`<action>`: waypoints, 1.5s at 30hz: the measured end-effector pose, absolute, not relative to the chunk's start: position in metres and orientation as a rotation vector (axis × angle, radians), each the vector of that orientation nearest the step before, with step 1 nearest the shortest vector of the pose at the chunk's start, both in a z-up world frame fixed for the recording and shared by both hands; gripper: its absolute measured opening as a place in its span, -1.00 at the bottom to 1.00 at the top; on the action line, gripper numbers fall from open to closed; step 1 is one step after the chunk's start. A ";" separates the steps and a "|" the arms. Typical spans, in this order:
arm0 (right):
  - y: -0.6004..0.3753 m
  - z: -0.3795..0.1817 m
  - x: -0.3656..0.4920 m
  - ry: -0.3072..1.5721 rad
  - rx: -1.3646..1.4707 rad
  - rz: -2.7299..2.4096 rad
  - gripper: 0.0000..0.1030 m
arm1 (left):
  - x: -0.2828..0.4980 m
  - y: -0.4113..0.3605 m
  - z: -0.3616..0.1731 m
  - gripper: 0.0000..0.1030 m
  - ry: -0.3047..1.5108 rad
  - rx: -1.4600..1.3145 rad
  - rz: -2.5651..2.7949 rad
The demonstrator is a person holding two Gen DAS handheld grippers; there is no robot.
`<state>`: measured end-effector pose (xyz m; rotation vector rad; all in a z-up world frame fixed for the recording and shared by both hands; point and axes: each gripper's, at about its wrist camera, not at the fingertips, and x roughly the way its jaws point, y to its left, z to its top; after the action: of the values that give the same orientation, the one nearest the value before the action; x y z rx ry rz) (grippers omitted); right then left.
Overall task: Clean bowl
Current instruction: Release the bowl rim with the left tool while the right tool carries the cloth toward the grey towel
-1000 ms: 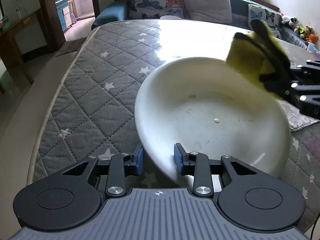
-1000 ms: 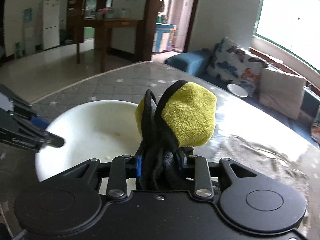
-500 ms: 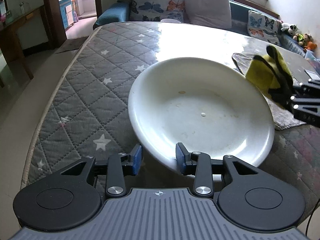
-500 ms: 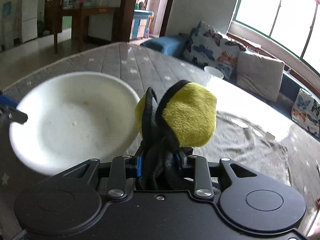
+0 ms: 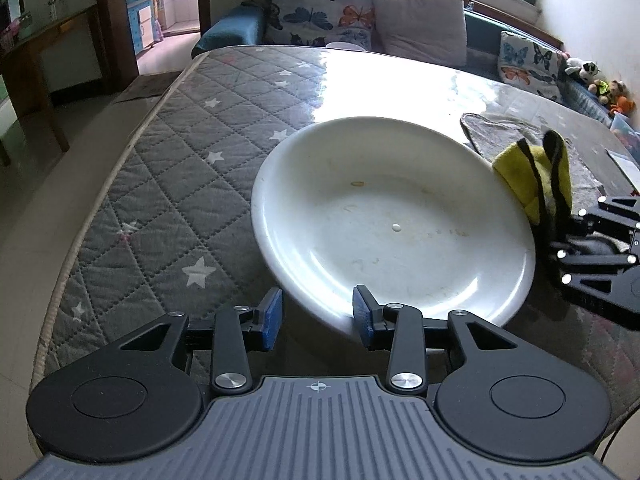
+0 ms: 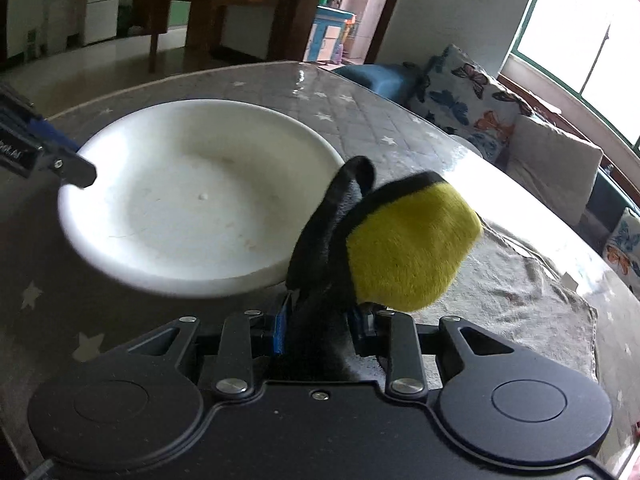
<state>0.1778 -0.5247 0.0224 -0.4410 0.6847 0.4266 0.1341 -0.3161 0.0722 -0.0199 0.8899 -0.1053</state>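
Left gripper (image 5: 316,314): blue pads spread apart, straddling the near rim of the bowl (image 5: 394,220), one pad outside and one inside the rim. No clamp visible, so it reads as released. Whether either pad touches the rim, can't tell.

Right gripper (image 6: 322,322): clenched on the black part of a yellow-and-black cloth (image 6: 404,240). The yellow tuft sticks up and right of the pads, just beside the bowl's right edge, outside it. In the left wrist view the same cloth (image 5: 534,176) sits at the right of frame, past the bowl rim, with the right gripper's black body below it.

Bowl: white, wide and shallow, centre of the left wrist frame and left-centre of the right wrist frame (image 6: 200,196). It sits over the grey quilted star-pattern table cover (image 5: 168,184). Small specks and faint smears on the inner surface, including one white dot near the middle.

Grey rag (image 6: 520,292) lies flat on the table at the right of the right wrist frame, beyond the cloth. Butterfly cushions (image 5: 320,4) on the sofa at the top.
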 end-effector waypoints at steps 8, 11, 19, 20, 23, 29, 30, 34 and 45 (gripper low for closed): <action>-0.518 0.026 0.178 0.677 -0.442 0.447 -0.37 | 0.137 -0.317 0.070 -0.23 0.897 -0.023 -0.096; -0.516 0.028 0.177 0.663 -0.441 0.454 -0.37 | 0.142 -0.316 0.069 -0.24 0.899 -0.021 -0.082; -0.506 0.025 0.200 0.645 -0.414 0.492 -0.37 | 0.168 -0.304 0.071 -0.25 0.892 0.016 -0.031; -0.506 0.025 0.204 0.645 -0.407 0.494 -0.36 | 0.174 -0.303 0.071 -0.25 0.892 0.026 -0.025; -0.506 0.027 0.215 0.644 -0.390 0.500 -0.36 | 0.188 -0.302 0.072 -0.26 0.890 0.037 -0.018; -0.514 0.026 0.234 0.649 -0.336 0.492 -0.36 | 0.211 -0.302 0.070 -0.26 0.889 0.049 -0.012; -0.515 0.025 0.234 0.650 -0.333 0.492 -0.36 | 0.212 -0.302 0.069 -0.26 0.891 0.047 -0.014; -0.520 0.026 0.227 0.653 -0.318 0.477 -0.19 | 0.211 -0.299 0.067 -0.24 0.888 0.028 -0.029; -0.532 0.044 0.210 0.633 -0.323 0.423 0.11 | 0.200 -0.302 0.073 -0.23 0.859 0.030 -0.040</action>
<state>0.2103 -0.5323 0.0436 -0.3233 0.6334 0.4232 0.1998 -0.3017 0.0730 0.0301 0.8589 -0.0397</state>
